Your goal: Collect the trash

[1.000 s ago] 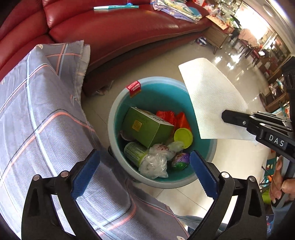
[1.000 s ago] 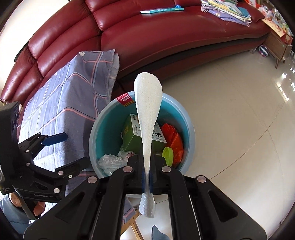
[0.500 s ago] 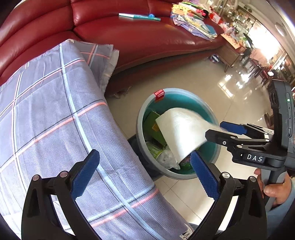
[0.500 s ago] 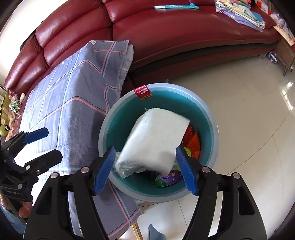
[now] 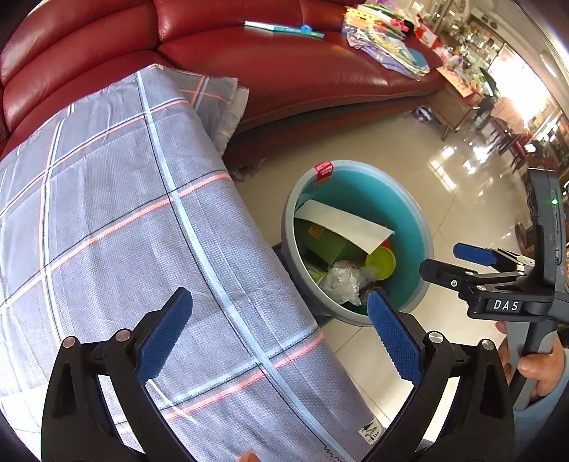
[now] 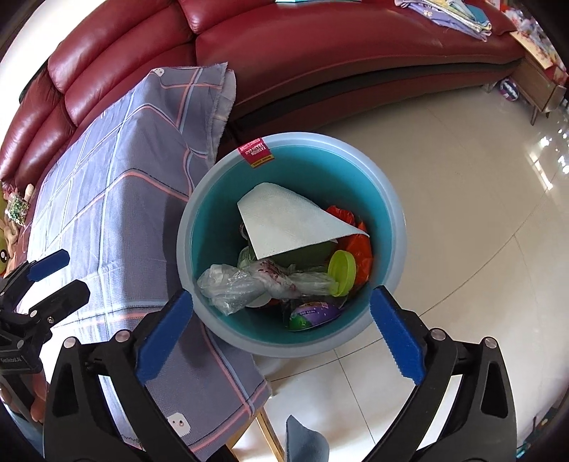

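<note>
A teal trash bin (image 6: 393, 213) stands on the tiled floor beside the table; it also shows in the left wrist view (image 5: 423, 227). A white paper towel (image 6: 288, 222) lies on top of the trash inside, over a green box (image 5: 325, 241), a yellow-green lid (image 6: 342, 272), crumpled clear plastic (image 6: 245, 280) and orange wrappers (image 6: 361, 245). The towel also shows in the left wrist view (image 5: 343, 224). My right gripper (image 6: 281, 337) is open and empty above the bin's near rim. My left gripper (image 5: 279, 337) is open and empty over the table's edge.
A grey plaid cloth (image 5: 117, 213) covers the table left of the bin. A red leather sofa (image 6: 320, 46) curves behind, with a book (image 5: 284, 28) and folded papers (image 5: 387, 46) on it. A wooden side table (image 5: 458, 103) stands far right.
My right gripper opened and let go of the paper towel, which fell and settled flat in the bin. Both grippers drew back from the bin.
</note>
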A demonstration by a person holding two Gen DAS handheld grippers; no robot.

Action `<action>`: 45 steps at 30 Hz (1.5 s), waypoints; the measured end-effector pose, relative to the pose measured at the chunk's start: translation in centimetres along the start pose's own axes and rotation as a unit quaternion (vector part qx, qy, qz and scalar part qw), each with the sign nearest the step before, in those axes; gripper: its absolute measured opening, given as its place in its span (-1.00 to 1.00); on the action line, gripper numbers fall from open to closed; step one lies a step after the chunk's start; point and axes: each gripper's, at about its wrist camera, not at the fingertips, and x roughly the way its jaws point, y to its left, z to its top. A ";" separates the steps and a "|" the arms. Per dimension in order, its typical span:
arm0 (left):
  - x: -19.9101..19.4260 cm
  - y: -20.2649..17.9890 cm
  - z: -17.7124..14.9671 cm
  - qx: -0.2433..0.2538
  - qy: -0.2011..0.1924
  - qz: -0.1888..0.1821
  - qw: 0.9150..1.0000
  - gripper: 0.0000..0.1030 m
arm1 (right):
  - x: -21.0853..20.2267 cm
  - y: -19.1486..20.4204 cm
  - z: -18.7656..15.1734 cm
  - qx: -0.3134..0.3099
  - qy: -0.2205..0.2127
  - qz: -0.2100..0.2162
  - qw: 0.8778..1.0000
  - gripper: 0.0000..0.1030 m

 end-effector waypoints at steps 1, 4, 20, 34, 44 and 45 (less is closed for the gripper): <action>-0.2 0.1 -0.1 0.000 -0.001 0.001 1.000 0.92 | -0.3 0.2 -0.2 -0.002 -0.002 -0.003 1.000 0.86; -1.0 0.2 -0.6 -0.001 -0.006 -0.003 1.000 0.92 | -1.3 1.2 -0.9 -0.020 -0.009 -0.016 1.000 0.86; -6.7 0.4 -3.5 -0.003 -0.049 -0.001 0.999 0.92 | -7.0 4.9 -5.1 -0.056 -0.046 -0.048 0.996 0.87; -9.5 -0.9 -6.2 0.011 -0.069 0.014 0.997 0.92 | -9.9 6.7 -8.5 -0.078 -0.062 -0.069 0.993 0.87; -10.4 -1.7 -7.3 0.022 -0.078 0.032 0.996 0.92 | -10.3 6.5 -9.6 -0.080 -0.065 -0.067 0.992 0.87; -10.4 -1.8 -7.3 0.024 -0.078 0.034 0.996 0.92 | -10.2 6.4 -9.6 -0.079 -0.064 -0.067 0.993 0.87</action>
